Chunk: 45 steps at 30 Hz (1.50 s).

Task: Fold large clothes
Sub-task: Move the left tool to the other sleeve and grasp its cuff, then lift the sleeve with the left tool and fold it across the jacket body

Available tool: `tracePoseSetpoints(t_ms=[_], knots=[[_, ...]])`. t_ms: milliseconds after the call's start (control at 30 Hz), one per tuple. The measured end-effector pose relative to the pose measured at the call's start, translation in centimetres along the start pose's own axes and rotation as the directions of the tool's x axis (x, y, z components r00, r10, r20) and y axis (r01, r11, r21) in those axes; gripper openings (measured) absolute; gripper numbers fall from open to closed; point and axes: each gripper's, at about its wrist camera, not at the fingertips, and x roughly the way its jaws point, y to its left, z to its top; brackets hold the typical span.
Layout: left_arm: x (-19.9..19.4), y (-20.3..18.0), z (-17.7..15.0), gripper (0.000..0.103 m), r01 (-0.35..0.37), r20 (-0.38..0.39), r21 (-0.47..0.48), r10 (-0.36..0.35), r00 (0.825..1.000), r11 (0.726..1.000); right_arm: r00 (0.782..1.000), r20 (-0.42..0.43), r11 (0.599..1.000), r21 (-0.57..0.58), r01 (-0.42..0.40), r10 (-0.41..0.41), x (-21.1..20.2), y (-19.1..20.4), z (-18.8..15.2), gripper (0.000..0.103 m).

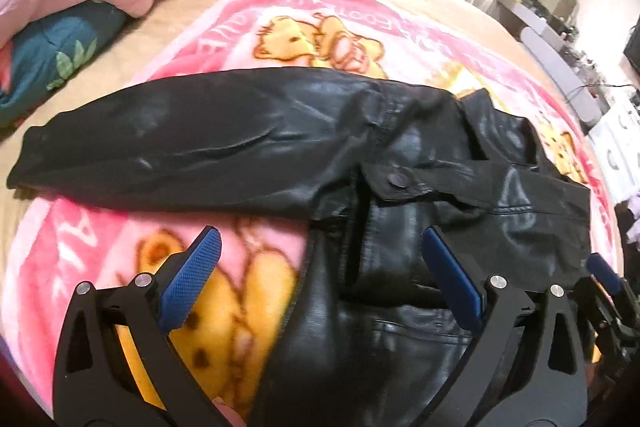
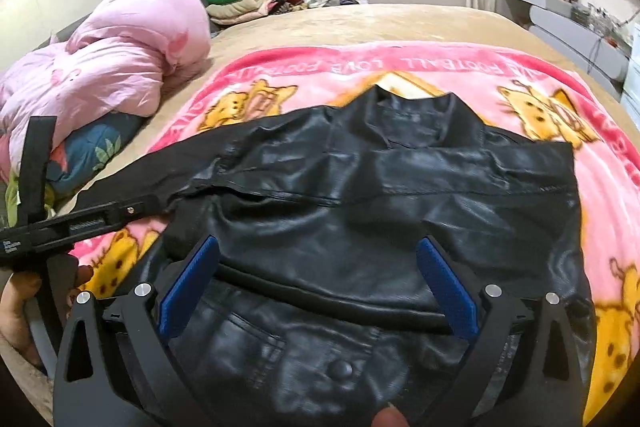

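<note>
Right wrist: one black jacket (image 2: 360, 187)

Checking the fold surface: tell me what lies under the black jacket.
The black jacket lies on a pink cartoon blanket spread over the tan bed. The print beneath it is covered.

Left tongs (image 1: 320, 275) and right tongs (image 2: 318, 281) both wide apart, empty, angled downward.

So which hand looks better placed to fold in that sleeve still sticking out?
Probably the left. The left gripper is open over the black leather jacket, right beside its spread sleeve. The right gripper, also open, sits over the jacket's middle, farther from that sleeve.
</note>
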Motion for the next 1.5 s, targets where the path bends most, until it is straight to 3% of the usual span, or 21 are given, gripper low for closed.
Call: tracePoseSetpoints(t_ms=[267,433,767,1067,1333,1500], knots=[[-0.6,2.5,0.6,0.094,-0.009,0.017,-0.068,0.010,1.000,0.998,0.999,0.001,0.998,-0.049,-0.041,0.041,0.8,3.2,1.1,0.098],[-1.7,4.5,1.1,0.094,-0.041,0.067,-0.117,0.049,0.997,0.992,0.998,0.002,0.995,-0.080,-0.061,0.062,1.5,5.2,1.7,0.098],[-2.5,8.9,1.7,0.094,-0.088,0.089,-0.233,0.111,0.990,0.969,0.993,-0.006,0.984,-0.134,-0.115,0.115,2.9,9.1,2.8,0.098],[-2.8,13.7,1.8,0.094,-0.157,0.096,-0.350,0.202,0.975,0.924,0.986,-0.035,0.968,-0.187,-0.167,0.164,5.2,12.6,3.7,0.098],[-2.3,18.8,1.4,0.094,-0.166,0.078,-0.482,0.231,0.970,0.860,0.979,-0.083,0.938,-0.284,-0.200,0.184,7.9,16.4,3.9,0.098],[-1.6,20.8,1.4,0.094,-0.164,0.070,-0.523,0.234,0.970,0.837,0.974,-0.106,0.933,-0.282,-0.224,0.202,9.4,17.7,3.8,0.098]])
